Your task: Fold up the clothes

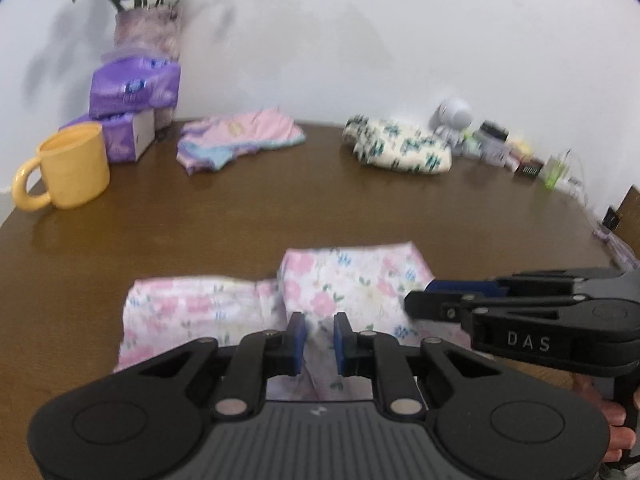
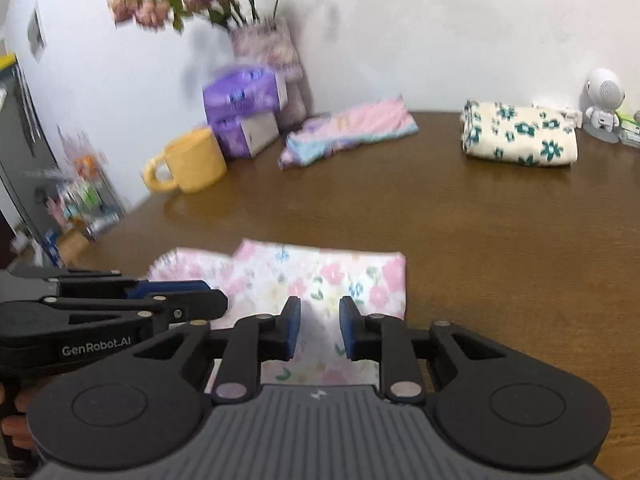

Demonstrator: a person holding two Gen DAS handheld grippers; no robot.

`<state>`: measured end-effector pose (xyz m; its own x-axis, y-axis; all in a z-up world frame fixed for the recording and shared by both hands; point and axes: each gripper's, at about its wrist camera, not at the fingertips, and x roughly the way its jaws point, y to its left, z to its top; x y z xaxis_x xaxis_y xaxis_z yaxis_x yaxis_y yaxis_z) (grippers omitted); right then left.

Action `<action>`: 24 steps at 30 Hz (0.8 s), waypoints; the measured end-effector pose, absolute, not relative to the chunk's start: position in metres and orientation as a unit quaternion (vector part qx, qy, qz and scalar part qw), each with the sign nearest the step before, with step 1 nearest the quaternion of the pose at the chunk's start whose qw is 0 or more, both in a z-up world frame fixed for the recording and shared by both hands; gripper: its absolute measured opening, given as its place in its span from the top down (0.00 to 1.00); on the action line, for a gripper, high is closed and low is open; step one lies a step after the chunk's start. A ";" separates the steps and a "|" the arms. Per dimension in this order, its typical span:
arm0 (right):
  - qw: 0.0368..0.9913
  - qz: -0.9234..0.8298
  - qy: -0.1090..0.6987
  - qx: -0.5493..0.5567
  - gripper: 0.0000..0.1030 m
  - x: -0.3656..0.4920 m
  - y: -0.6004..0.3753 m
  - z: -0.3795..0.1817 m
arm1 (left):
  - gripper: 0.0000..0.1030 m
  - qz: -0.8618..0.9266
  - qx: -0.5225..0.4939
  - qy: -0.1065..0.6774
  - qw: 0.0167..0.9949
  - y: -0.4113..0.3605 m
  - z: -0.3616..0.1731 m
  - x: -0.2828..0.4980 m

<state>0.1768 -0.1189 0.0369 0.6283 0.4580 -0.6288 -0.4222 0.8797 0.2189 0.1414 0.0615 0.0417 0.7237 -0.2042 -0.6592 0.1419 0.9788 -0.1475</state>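
A pink floral garment [image 1: 340, 284] lies partly folded on the brown table [image 1: 280, 208] near the front edge; it also shows in the right wrist view [image 2: 320, 276]. My left gripper [image 1: 320, 338] hovers over its near edge, jaws slightly apart, nothing clearly between them. My right gripper [image 2: 320, 330] is over the garment's right part, jaws apart, empty. Each gripper shows from the side in the other's view: the right gripper [image 1: 416, 300] and the left gripper [image 2: 216, 300].
At the back lie a folded pink and purple garment [image 1: 240, 136] and a folded cream garment with green flowers [image 1: 400, 146]. A yellow mug [image 1: 72, 168], purple tissue packs [image 1: 132, 92], a flower vase [image 1: 148, 28] and a small white robot figure [image 1: 452, 116] stand along the wall.
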 end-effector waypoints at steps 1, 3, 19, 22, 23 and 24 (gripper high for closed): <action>0.903 0.240 0.355 0.027 0.79 0.175 -0.119 0.037 | 0.88 -0.096 -0.043 0.356 0.928 0.061 0.042 0.137; 0.907 0.245 0.341 0.030 0.79 0.167 -0.123 0.042 | 0.85 -0.103 -0.041 0.340 0.934 0.060 0.048 0.125; 0.912 0.233 0.333 0.048 0.79 0.123 -0.140 0.036 | 0.82 -0.098 -0.039 0.334 0.937 0.057 0.037 0.078; 0.923 0.231 0.302 0.067 0.71 0.107 -0.160 0.042 | 0.80 -0.098 -0.035 0.314 0.944 0.061 0.046 0.064; 0.922 0.229 0.305 0.063 0.70 0.106 -0.160 0.039 | 0.77 -0.099 -0.022 0.308 0.946 0.059 0.048 0.061; 0.922 0.227 0.307 0.059 0.69 0.104 -0.160 0.037 | 0.76 -0.100 -0.009 0.302 0.948 0.056 0.050 0.058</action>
